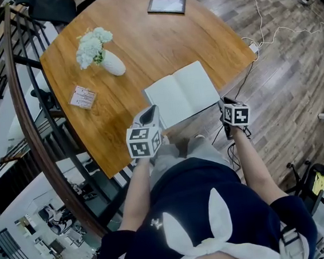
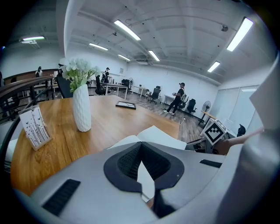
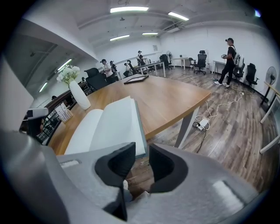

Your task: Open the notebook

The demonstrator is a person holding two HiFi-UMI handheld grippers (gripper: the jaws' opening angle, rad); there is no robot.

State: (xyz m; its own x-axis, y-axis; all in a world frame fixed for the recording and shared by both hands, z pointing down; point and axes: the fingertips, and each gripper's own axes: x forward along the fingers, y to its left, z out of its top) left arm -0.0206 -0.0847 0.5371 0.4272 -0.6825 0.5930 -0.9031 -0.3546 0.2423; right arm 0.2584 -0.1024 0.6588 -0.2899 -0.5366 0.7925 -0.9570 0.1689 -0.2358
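Note:
The notebook lies open and flat at the near edge of the wooden table, showing blank white pages. My left gripper is over the notebook's near left corner with its tips together; I see nothing clamped between them, only white page below. My right gripper is just off the table edge beside the notebook's near right corner. Its jaws stand a little apart, with only floor showing in the gap.
A white vase of flowers and a small card stand are on the table's left side. A dark flat frame lies at the far edge. A railing runs along the left; cables and a power strip lie on the floor.

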